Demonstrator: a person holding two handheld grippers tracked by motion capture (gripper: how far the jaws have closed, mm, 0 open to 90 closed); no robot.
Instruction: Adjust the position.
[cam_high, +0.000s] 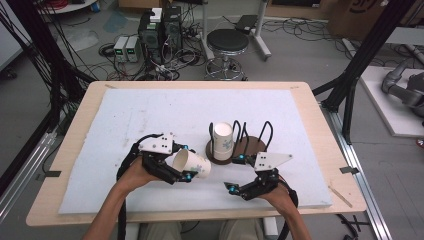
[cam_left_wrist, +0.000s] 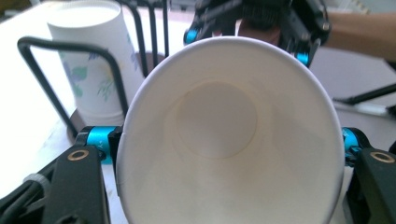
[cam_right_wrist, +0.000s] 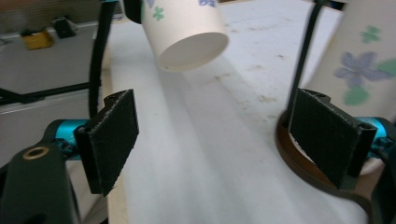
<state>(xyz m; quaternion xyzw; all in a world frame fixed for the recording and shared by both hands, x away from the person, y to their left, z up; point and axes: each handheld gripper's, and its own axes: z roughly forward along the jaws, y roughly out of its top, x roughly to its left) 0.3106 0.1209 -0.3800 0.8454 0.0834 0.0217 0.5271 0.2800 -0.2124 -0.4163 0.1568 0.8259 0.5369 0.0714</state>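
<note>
A white paper cup (cam_high: 192, 164) with a floral print lies tilted on its side above the mat, and my left gripper (cam_high: 187, 162) is shut on it near the rim. In the left gripper view the cup's open mouth (cam_left_wrist: 224, 140) faces the camera between the jaws. A second floral cup (cam_high: 222, 140) stands upright in a brown rack (cam_high: 252, 145) with black wire loops. My right gripper (cam_high: 235, 173) is open just in front of the rack with nothing between its pads (cam_right_wrist: 114, 140). The right gripper view has the held cup's bottom (cam_right_wrist: 187, 32) ahead and the racked cup (cam_right_wrist: 364, 60) at right.
A white foam mat (cam_high: 150, 115) covers the wooden table (cam_high: 320, 125). Beyond the far edge stand a black stool (cam_high: 227, 42) and electronics boxes (cam_high: 160, 30) with cables on the floor. Black frame posts (cam_high: 360, 65) rise at both sides.
</note>
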